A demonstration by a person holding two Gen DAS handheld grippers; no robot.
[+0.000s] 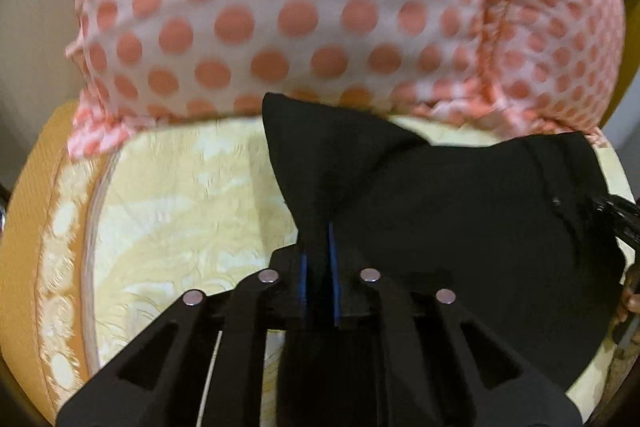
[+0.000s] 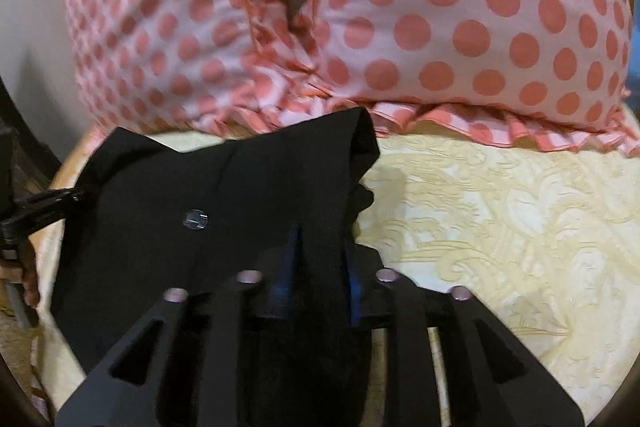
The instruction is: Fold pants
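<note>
The black pants [image 1: 460,219] are held up over a bed with a cream patterned cover [image 1: 180,195]. My left gripper [image 1: 319,247] is shut on the pants' edge; cloth bunches between the blue pads and spreads to the right. In the right wrist view the pants [image 2: 224,195] show a small clear button [image 2: 195,218]. My right gripper [image 2: 320,251] is shut on a fold of the pants, and the cloth spreads left. The right gripper shows at the right edge of the left wrist view [image 1: 616,215], and the left gripper at the left edge of the right wrist view [image 2: 44,207].
Two pink pillows with coral polka dots [image 1: 300,15] [image 2: 460,19] lie at the head of the bed, just beyond the pants. The bedcover [image 2: 500,219] extends right in the right wrist view. A pale wall [image 1: 28,39] is at the left.
</note>
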